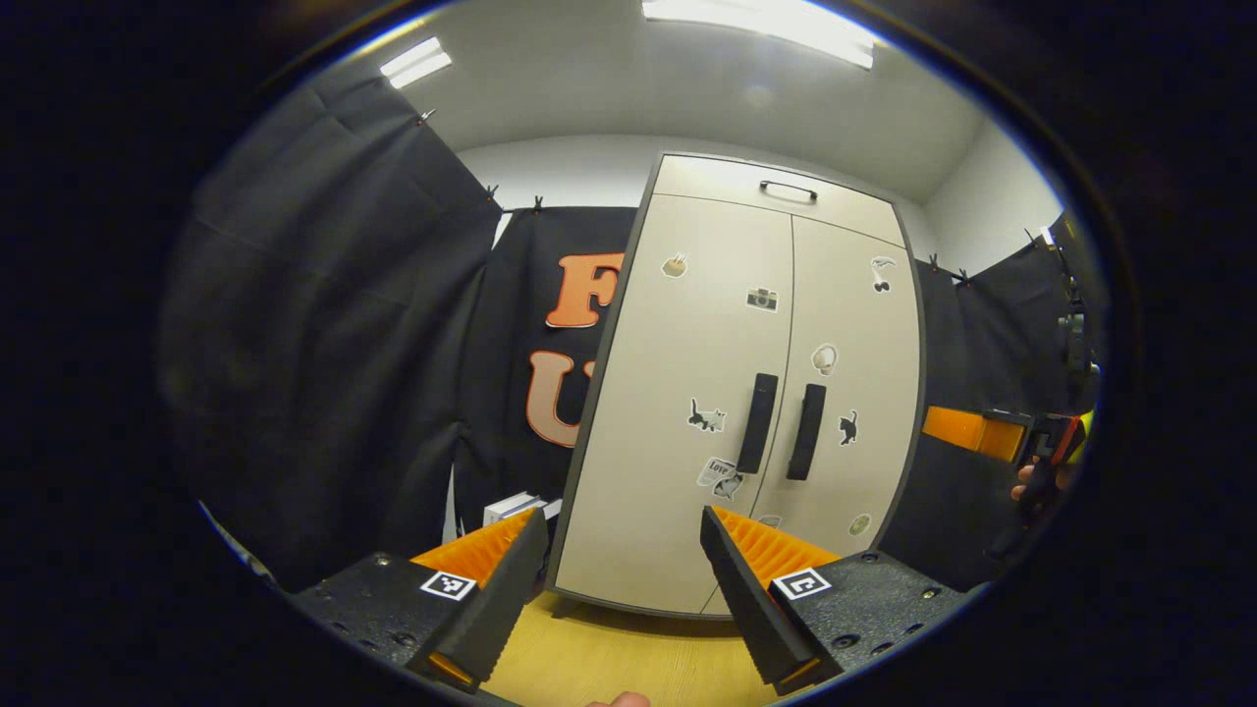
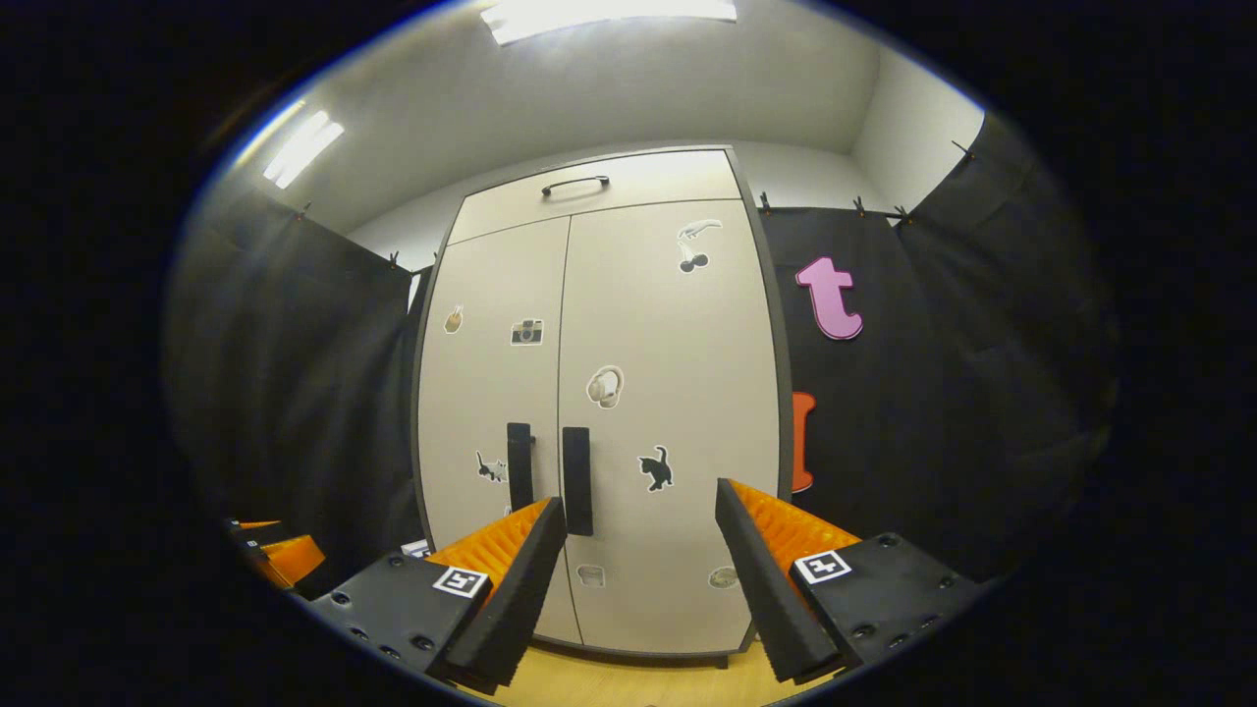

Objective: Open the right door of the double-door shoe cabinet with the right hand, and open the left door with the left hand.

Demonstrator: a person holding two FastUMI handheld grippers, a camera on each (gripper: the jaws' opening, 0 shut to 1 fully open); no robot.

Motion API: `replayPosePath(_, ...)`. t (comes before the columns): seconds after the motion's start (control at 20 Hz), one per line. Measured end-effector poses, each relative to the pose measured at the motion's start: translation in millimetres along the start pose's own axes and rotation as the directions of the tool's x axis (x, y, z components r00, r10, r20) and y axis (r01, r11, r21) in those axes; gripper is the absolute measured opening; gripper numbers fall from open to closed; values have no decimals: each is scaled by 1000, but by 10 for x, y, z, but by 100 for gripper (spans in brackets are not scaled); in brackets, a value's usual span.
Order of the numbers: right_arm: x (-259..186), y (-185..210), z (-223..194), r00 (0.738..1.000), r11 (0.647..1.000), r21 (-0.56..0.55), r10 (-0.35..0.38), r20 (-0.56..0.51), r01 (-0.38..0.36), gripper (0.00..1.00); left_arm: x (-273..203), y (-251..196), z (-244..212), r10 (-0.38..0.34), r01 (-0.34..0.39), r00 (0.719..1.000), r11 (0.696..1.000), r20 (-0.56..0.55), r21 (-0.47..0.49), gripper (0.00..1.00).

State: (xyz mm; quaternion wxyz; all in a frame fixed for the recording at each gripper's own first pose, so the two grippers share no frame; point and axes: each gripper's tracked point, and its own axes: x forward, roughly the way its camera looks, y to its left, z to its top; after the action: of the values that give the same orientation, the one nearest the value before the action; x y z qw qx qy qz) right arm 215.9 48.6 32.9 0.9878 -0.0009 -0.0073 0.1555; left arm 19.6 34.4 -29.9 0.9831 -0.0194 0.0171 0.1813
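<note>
Shoe cabinet (image 2: 599,393): tall, smooth, pale, stickered; both doors closed, two dark bar handles (image 2: 576,480) at centre. Left gripper (image 1: 624,560) and right gripper (image 2: 638,550): ribbed fingers spread wide, well apart from it.

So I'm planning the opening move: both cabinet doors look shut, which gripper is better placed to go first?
Right, probably. The right gripper is open, and the beige right door's black bar handle stands just beside its inner finger. The left gripper, also open, sits below the left door's black handle.
</note>
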Motion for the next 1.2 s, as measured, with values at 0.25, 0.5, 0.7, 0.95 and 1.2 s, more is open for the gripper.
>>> replayPosePath(0.25,502,288,-171,999,1000,-3,15,-31,-15,97,265,105,-102,-19,19,1000,1000,1,7,95)
replayPosePath(0.5,1105,457,-327,997,999,-7,-45,-58,45,98,591,227,-82,-94,94,996,994,4,64,95)
replayPosePath(0.7,1486,461,-429,991,994,13,-103,-86,104,98,797,356,-137,-144,145,989,988,-24,59,95)
replayPosePath(0.95,1702,349,-616,977,986,-2,-167,-130,168,93,946,509,-179,-137,138,990,989,-23,57,95)
replayPosePath(1.2,1783,310,-775,964,978,-3,-208,-164,210,88,1007,482,-134,-150,150,989,986,3,75,95)
